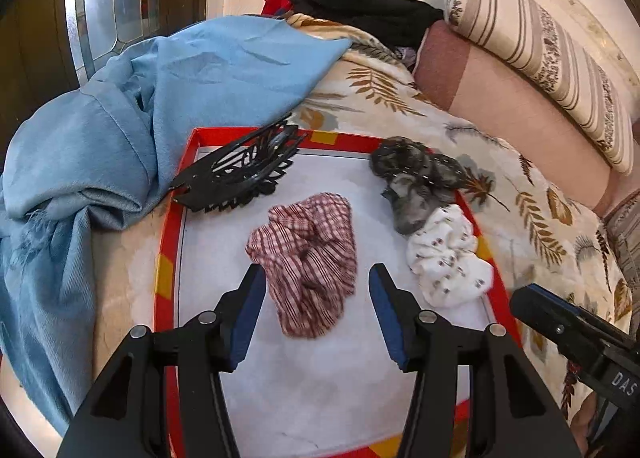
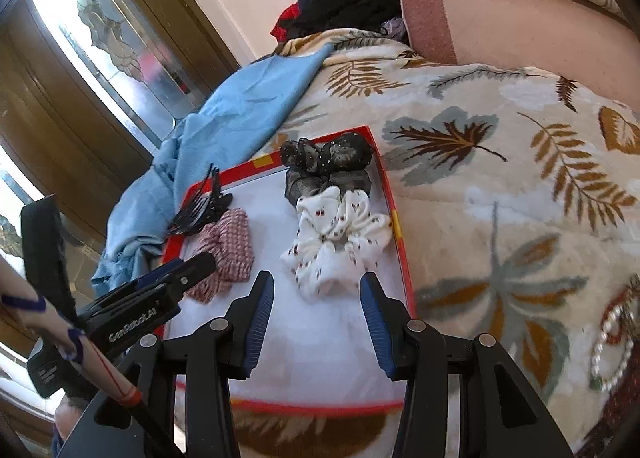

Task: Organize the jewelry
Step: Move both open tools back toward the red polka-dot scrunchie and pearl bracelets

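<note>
A white tray with a red rim [image 1: 166, 242] [image 2: 401, 236] lies on a leaf-print bedspread. On it are a red checked scrunchie [image 1: 308, 258] [image 2: 232, 242], a white dotted scrunchie [image 1: 444, 258] [image 2: 336, 238], a dark grey scrunchie [image 1: 416, 174] [image 2: 328, 162] and a black claw clip [image 1: 240, 170] [image 2: 200, 210]. My left gripper [image 1: 316, 274] is open, its blue pads on either side of the checked scrunchie's near end without pressing it. My right gripper [image 2: 316, 280] is open just short of the white scrunchie, nothing between its pads. Each gripper's fingers [image 1: 560, 322] [image 2: 188, 274] show in the other view.
A blue cloth [image 1: 120, 138] [image 2: 240, 114] is heaped against the tray's left side. A pink bolster [image 1: 500, 98] and a striped pillow [image 1: 532, 38] lie behind, with dark clothes [image 1: 360, 6]. A pearl string [image 2: 612, 342] lies on the bedspread at the right. A door with patterned glass [image 2: 100, 38] stands at the left.
</note>
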The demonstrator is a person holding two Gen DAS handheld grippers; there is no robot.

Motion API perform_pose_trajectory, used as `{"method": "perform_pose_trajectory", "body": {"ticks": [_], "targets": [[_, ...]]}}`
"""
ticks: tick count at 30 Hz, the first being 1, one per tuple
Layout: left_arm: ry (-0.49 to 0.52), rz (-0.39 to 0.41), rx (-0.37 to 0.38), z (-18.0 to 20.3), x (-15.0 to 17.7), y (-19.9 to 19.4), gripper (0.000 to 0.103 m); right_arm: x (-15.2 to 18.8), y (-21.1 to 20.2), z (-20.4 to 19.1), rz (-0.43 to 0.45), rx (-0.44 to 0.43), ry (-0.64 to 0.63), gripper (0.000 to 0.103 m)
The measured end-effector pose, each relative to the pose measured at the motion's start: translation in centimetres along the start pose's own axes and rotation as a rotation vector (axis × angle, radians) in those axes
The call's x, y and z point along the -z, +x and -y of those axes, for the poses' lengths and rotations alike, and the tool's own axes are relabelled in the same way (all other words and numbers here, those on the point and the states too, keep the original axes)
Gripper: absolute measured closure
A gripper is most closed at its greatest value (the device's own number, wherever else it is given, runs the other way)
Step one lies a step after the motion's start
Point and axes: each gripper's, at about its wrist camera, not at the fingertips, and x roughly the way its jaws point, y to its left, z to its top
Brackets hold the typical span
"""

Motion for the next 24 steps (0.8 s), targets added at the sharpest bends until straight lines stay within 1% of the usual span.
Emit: {"method": "perform_pose_trajectory", "body": {"ticks": [6,12,18,22,24], "targets": [[0.021,0.004,0.021,1.8,1.7,-1.6,0.050,2.5,-3.0,1.5,0.018,-0.007,0.031,0.054],[0.067,-0.005,0.047,4.6,3.7,-2.6,0.050,4.9,-5.6,3.8,0.029,-0.007,0.076,0.054],[0.151,-0.007,0.093,8.5,5.9,-3.7,0.050,7.2,-8.7,6.8,0.059,-0.001,0.136,0.054],[0.239,-0.016,0.142,12.3,8.1,-4.2,0.050,8.6,-11.4,9.5,0.098,0.014,0.193,0.053],[0.280,-0.024,0.162,13.9,9.2,-4.2,0.050,9.2,-12.9,11.2,0.118,0.040,0.226,0.053]]}}
